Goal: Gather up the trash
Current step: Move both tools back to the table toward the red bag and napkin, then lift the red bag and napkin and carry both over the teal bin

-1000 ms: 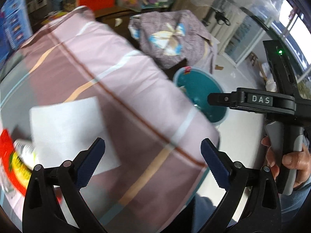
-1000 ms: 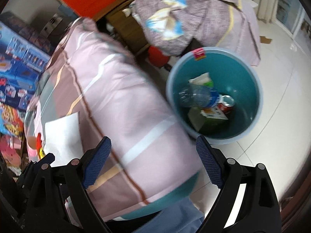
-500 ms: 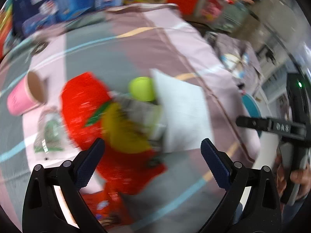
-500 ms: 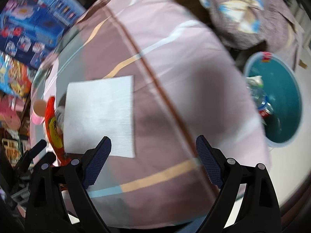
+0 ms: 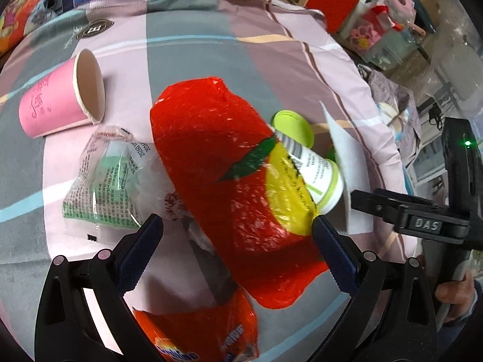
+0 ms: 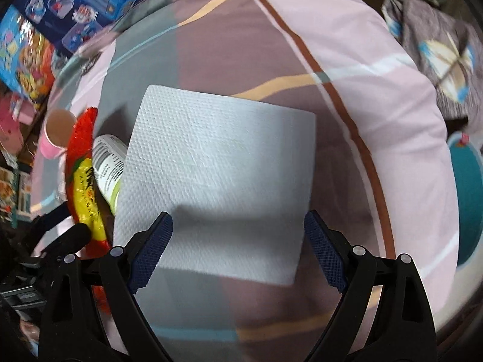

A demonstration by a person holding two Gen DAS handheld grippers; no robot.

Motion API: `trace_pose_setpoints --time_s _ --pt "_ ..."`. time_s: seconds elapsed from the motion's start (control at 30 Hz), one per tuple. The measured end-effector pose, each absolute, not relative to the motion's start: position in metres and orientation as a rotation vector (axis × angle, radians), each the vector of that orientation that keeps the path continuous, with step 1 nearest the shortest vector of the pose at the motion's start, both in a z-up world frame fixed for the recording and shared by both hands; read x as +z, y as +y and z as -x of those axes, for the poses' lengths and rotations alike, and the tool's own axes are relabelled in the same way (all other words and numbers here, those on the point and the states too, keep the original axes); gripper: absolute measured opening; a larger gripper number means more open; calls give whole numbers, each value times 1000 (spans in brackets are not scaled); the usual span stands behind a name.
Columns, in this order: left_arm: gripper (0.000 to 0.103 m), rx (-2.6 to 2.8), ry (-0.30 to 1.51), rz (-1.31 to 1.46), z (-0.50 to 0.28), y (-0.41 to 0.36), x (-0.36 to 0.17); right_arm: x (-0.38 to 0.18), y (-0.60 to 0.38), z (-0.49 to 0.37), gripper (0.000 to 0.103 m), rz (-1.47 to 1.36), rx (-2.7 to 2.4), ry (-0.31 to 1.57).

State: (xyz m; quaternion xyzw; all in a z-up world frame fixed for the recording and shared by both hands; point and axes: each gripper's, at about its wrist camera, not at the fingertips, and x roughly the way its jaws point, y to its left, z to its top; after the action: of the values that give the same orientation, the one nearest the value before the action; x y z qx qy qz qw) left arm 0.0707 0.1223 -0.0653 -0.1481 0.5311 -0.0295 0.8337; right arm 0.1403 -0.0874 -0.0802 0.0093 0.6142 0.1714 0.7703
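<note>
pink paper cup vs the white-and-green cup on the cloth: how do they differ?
Colour: the pink paper cup is plain pink with script lettering; the white-and-green cup is white with a barcode label, a lime rim and a lime end.
Surroundings: the pink cup lies clear of other litter; the white-and-green cup is wedged between the red wrapper and the paper napkin.
Shared: both lie on their sides on the tablecloth.

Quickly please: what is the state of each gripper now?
Left gripper: open, empty, above the red plastic wrapper.
Right gripper: open, empty, above the white paper napkin.
</note>
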Motion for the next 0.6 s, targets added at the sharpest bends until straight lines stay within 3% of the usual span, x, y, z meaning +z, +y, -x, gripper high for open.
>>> trace_pose_setpoints --time_s 0.37,0.47,0.53,0.6 --pt "99 -52 1140 354 -75 135 -76 -95 -68 -130 90 179 375 1254" --pt "99 -49 1142 350 -74 134 -76 -95 -65 -118 83 250 370 1198" --pt "99 -43 1143 344 -75 133 -76 -91 -66 -114 63 240 400 1187" --pt "99 -35 1140 342 -76 131 -75 -87 -66 -112 21 244 418 1178"
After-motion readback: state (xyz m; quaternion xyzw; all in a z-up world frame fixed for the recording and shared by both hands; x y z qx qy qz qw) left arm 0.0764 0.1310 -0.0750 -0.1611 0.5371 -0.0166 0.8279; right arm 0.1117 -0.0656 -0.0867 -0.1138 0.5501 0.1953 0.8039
